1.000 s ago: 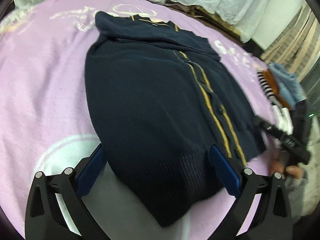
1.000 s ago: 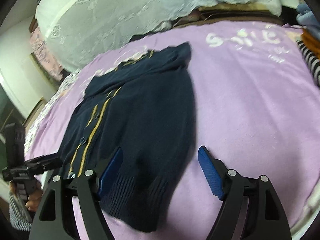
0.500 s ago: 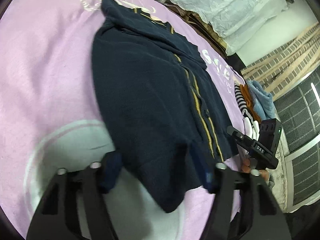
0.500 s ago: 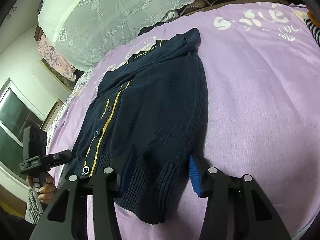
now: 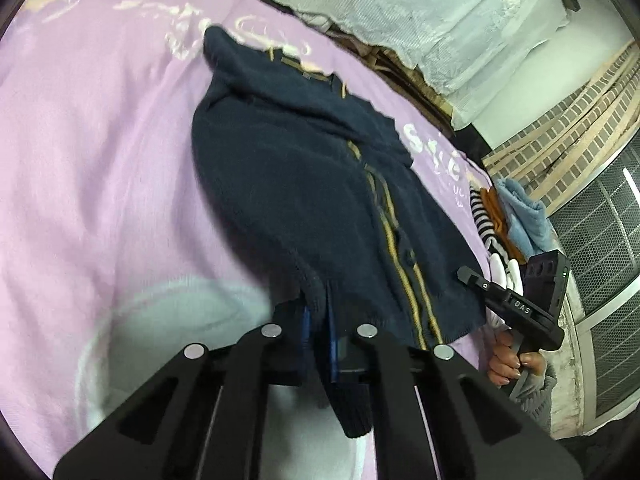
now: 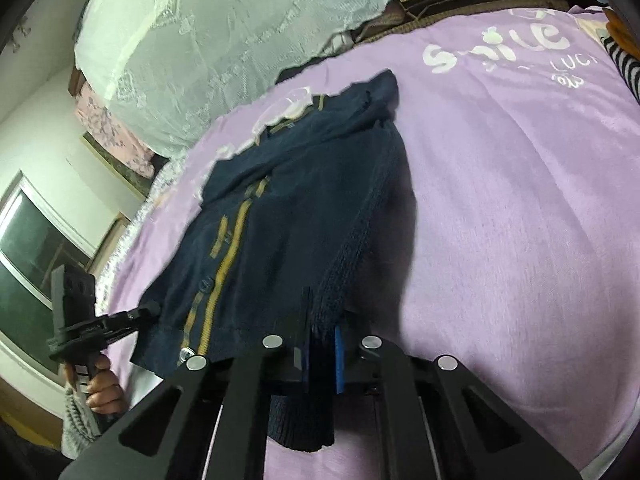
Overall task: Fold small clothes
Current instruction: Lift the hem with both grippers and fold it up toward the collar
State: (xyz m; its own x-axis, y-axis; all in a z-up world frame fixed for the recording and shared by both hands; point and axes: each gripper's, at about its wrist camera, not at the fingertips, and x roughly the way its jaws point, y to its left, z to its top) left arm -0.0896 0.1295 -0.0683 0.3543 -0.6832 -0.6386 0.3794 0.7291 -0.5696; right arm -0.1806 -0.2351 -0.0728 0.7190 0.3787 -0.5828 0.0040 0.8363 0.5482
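Cardigan (image 5: 304, 184) lies on blanket (image 5: 100, 168), clothes pile (image 5: 500, 216) beside.

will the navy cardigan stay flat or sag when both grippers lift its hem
Probably sags: the cardigan is soft knit, and its hem already droops below the left gripper and right gripper. It looks light enough to lift easily. The ribbed hem should grip well, so slipping seems unlikely.

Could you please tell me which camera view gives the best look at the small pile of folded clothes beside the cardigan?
The left wrist view: the pile of folded clothes shows striped, orange and blue items beyond the cardigan. The right wrist view catches only a striped sliver at its edge.
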